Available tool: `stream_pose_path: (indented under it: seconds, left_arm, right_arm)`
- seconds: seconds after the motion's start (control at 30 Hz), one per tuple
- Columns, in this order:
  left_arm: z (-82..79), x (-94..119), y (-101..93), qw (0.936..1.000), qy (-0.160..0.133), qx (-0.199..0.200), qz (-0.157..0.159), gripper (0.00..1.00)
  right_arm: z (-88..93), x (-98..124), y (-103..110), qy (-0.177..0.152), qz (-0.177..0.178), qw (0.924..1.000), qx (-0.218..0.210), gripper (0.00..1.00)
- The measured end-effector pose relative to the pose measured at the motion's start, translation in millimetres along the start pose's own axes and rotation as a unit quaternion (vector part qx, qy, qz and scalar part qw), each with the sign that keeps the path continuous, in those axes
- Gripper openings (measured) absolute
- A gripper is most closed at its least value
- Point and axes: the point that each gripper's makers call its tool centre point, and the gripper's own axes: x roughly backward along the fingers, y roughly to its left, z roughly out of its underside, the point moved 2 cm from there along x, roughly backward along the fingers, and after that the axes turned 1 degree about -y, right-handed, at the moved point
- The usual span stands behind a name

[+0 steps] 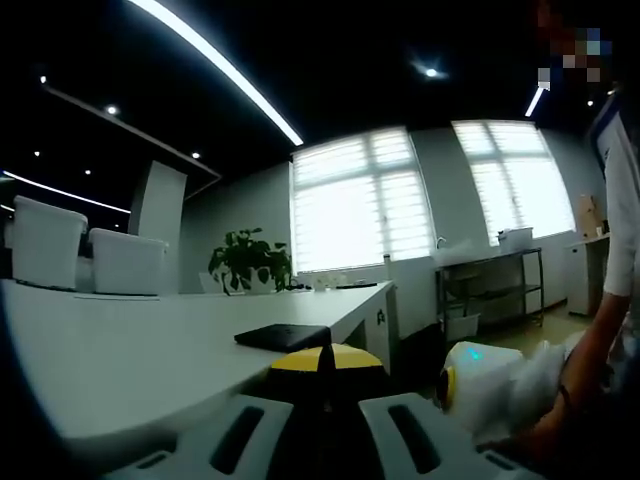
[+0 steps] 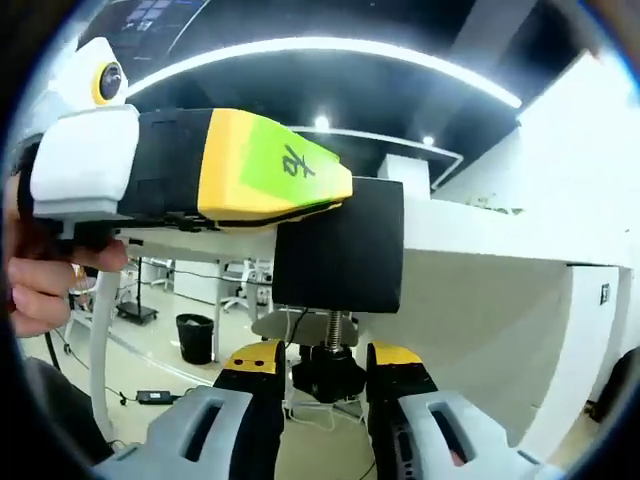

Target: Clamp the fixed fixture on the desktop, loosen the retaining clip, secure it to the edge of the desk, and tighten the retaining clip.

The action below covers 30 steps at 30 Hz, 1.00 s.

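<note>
fixture: black clamp block, seated on the edge of the white desk, just beside its near corner; threaded screw hanging below the block, ending in a black knob under the desk edge.
right gripper: seen in the right gripper view; yellow-tipped black jaws set narrow either side of the knob, close against it; whether actually clamped on it, cannot tell.
left gripper: seen from the right gripper view, coming in from the left, yellow jaw with a green patch lying flat over the desk edge and touching the top of the block; held by a hand. in the left gripper view, own jaws close together with yellow ends at the desk edge; what lies between them hidden, so grip not to be told.
desk top, left gripper view: dark flat item near the near edge; potted plant at the far edge.
floor beyond, right gripper view: black bin.
</note>
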Motion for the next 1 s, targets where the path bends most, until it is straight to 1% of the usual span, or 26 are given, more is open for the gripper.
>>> stream_pose_path:
  seconds: [0.07, 0.17, 0.27, 0.33, 0.37, 0.43, 0.53, 0.6, 0.67, 0.7, 0.73, 0.8, 0.83, 0.87, 0.93, 1.0]
  left_arm:
    - [-0.2, 0, -0.1, 1.0000, 0.000, 0.000, 0.000, 0.03]
    - [-0.3, 1, -0.7, 1.0000, 0.000, 0.001, 0.001, 0.03]
    - [-0.4, 1, -1.4, 1.0000, 0.000, 0.000, 0.001, 0.03]
    - [-0.4, 1, -1.7, 1.0000, 0.000, 0.000, 0.001, 0.03]
    - [-0.4, 1, -1.9, 1.0000, 0.000, 0.000, 0.001, 0.03]
    - [-0.4, 2, -2.2, 1.0000, 0.000, -0.001, 0.001, 0.03]
    - [-0.7, 2, -2.4, 1.0000, 0.000, 0.000, 0.001, 0.03]
    - [-0.8, 3, -2.7, 1.0000, 0.001, -0.001, 0.000, 0.03]
    - [-0.8, 3, -3.1, 1.0000, 0.001, 0.000, 0.001, 0.03]
    - [-0.9, 3, -3.2, 1.0000, 0.001, 0.000, 0.001, 0.03]
    - [-0.9, 3, -3.3, 1.0000, 0.001, 0.000, 0.001, 0.03]
    - [-1.0, 3, -3.6, 1.0000, 0.001, 0.001, 0.001, 0.03]
    - [-0.9, 3, -3.7, 1.0000, 0.001, 0.001, 0.001, 0.03]
    - [-0.9, 4, -3.8, 1.0000, 0.001, 0.002, 0.001, 0.03]
    - [-0.8, 3, -3.9, 1.0000, 0.001, 0.001, 0.001, 0.03]
    - [-0.7, 3, -4.1, 1.0000, 0.000, 0.001, 0.002, 0.03]
  right_arm:
    - [3.2, -6, -1, 0.005, -0.001, 0.9999, 0.012, 0.30]
    - [6.8, -5, 0, 0.013, -0.005, 0.9998, 0.015, 0.30]
    - [7.0, -4, 0, 0.009, -0.011, 0.9998, 0.014, 0.29]
    - [7.4, -5, 1, 0.007, -0.022, 0.9996, 0.015, 0.29]
    - [7.9, -7, 2, 0.005, -0.034, 0.9993, 0.011, 0.29]
    - [7.2, -7, 4, -0.006, -0.070, 0.9975, 0.008, 0.29]
    - [6.9, -7, 6, -0.019, -0.131, 0.9911, 0.004, 0.29]
    - [7.0, -8, 7, -0.024, -0.187, 0.9820, -0.004, 0.29]
    - [6.9, -8, 9, -0.031, -0.244, 0.9693, 0.006, 0.29]
    - [6.4, -8, 12, -0.031, -0.274, 0.9612, 0.009, 0.29]
    - [5.2, -6, 16, -0.029, -0.308, 0.9507, 0.019, 0.29]
    - [7.3, -7, 15, -0.022, -0.355, 0.9343, 0.025, 0.29]
    - [7.6, -8, 15, -0.023, -0.372, 0.9275, 0.033, 0.29]
    - [7.9, -7, 17, -0.020, -0.391, 0.9198, 0.030, 0.29]
    - [9.1, -11, 17, -0.014, -0.413, 0.9103, 0.022, 0.29]
    - [9.5, -12, 17, -0.011, -0.421, 0.9067, 0.020, 0.29]
